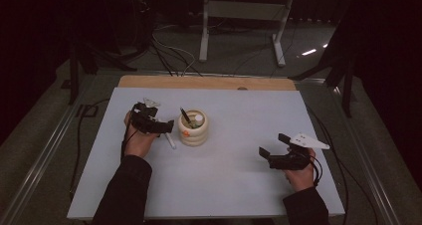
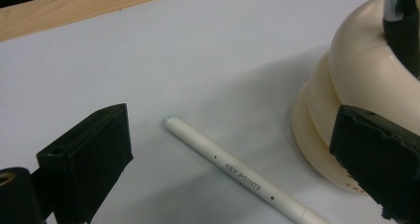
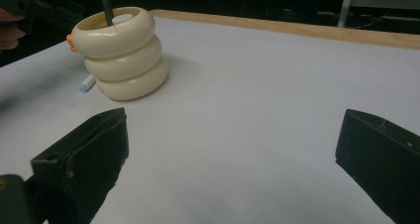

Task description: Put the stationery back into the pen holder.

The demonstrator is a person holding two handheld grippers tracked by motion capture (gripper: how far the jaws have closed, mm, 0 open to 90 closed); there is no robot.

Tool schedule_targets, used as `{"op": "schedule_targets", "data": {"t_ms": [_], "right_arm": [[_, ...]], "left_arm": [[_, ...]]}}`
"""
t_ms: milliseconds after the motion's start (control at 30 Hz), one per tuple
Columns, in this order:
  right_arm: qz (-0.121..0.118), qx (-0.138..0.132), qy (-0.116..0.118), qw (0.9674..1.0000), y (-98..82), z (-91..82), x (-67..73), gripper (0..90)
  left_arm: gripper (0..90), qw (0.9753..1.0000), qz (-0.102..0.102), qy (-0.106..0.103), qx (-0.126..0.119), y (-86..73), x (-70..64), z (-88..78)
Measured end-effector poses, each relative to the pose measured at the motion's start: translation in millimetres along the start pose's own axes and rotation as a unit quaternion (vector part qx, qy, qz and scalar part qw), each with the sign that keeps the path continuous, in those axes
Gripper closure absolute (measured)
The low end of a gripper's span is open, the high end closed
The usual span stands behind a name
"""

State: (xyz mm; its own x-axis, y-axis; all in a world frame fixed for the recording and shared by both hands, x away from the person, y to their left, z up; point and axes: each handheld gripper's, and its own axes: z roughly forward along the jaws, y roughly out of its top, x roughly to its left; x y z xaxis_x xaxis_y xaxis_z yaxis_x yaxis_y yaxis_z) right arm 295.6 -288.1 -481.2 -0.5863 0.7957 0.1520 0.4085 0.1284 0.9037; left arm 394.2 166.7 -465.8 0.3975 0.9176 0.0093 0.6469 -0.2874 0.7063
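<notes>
A cream holder (image 1: 193,129) shaped like three stacked rings stands left of the table's middle, with a dark pen (image 1: 185,116) upright in it. A white pen (image 2: 242,176) marked KEY POINTS lies flat on the table beside the holder (image 2: 356,90). My left gripper (image 1: 164,128) hovers open over this white pen (image 1: 170,140), its jaws wide on either side of it and not touching it. My right gripper (image 1: 272,146) is open with nothing between its jaws, low over the table's right part. From there the holder (image 3: 122,53) and the white pen's tip (image 3: 87,83) show far off.
A white board (image 1: 239,180) covers the table, with a wooden strip (image 1: 206,82) along the far edge. Cables and metal stand legs (image 1: 241,23) lie on the dark floor beyond. The person's dark sleeves come in at the bottom.
</notes>
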Motion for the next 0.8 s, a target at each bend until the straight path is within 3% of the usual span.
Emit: {"op": "schedule_targets", "data": {"t_ms": [467, 800], "right_arm": [[0.000, 0.000, 0.000, 1.0000, -0.1, -0.1, -0.2, 0.4], [0.001, 0.000, 0.000, 1.0000, -0.1, -0.1, -0.3, 0.4]], "left_arm": [[4.4, 0.9999, -0.007, 0.006, 0.014, -6.7, 0.0, 9.8], [8.6, 0.9992, -0.015, 0.010, 0.036, -11.0, 0.5, 19.0]]}}
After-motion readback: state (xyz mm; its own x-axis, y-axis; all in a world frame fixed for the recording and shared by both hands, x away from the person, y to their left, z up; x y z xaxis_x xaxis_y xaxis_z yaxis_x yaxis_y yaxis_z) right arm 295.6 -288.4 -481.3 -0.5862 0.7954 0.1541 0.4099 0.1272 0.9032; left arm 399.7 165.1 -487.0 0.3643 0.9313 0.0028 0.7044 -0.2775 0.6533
